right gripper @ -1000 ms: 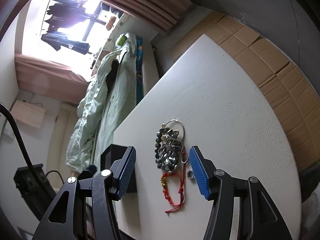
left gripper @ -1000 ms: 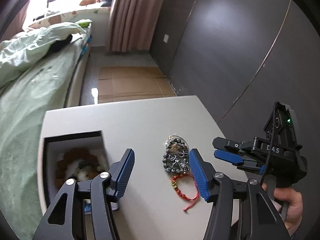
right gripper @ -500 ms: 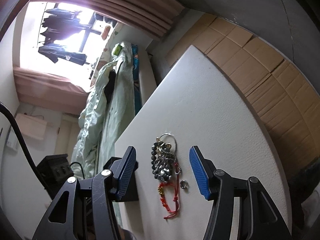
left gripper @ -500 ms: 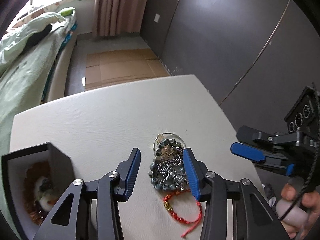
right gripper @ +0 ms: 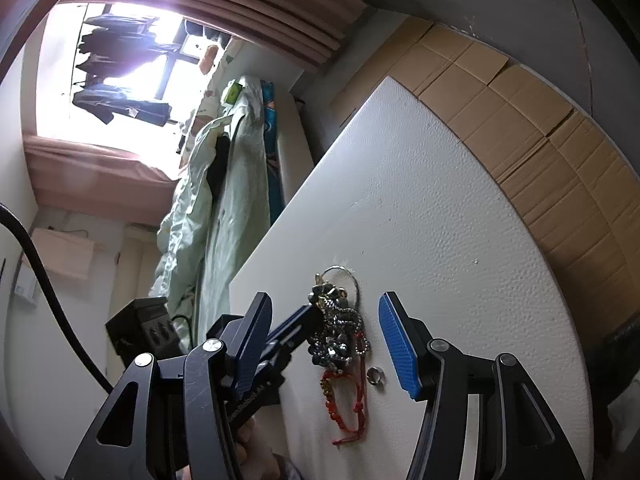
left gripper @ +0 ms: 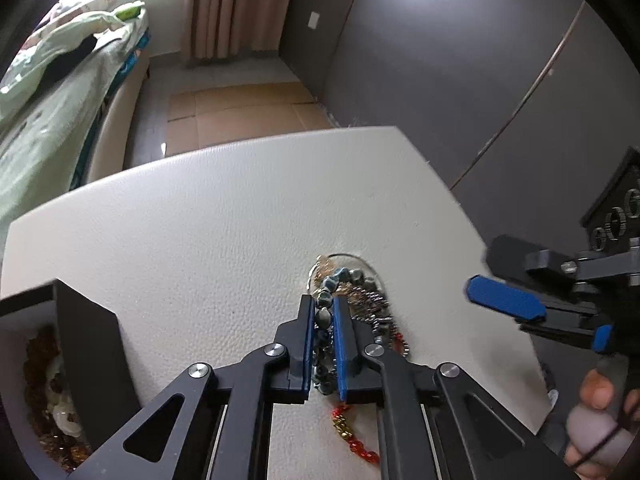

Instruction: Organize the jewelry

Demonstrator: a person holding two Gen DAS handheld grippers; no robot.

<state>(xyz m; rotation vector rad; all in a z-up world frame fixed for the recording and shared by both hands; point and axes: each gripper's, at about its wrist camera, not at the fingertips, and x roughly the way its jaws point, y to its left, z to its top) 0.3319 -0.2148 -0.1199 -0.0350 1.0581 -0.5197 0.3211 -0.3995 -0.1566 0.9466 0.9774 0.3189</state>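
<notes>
A tangle of dark bead bracelets and chains (left gripper: 340, 274) lies on the white table (left gripper: 200, 240), with a red cord bracelet (left gripper: 352, 440) beside it. My left gripper (left gripper: 323, 304) points down into the tangle, its jaws closing, and the blue pads press on a string of dark beads. In the right wrist view the same pile (right gripper: 334, 328), the red bracelet (right gripper: 348, 400) and a small silver ring (right gripper: 375, 375) lie ahead of my right gripper (right gripper: 325, 300). It hovers open over them, holding nothing. The left gripper (right gripper: 310, 316) reaches into the pile from the left.
A black box (left gripper: 88, 340) with a white lining holds amber beads at the table's left edge. The right gripper (left gripper: 492, 276) and the hand (left gripper: 600, 432) holding it are at the right. Beyond the table are a bed (left gripper: 60, 92), cardboard (left gripper: 240, 108) on the floor and dark wall panels.
My left gripper has moved forward and down over the pile and its jaws have gone from wide apart to pinched on the beads. The right gripper has stayed put and open.
</notes>
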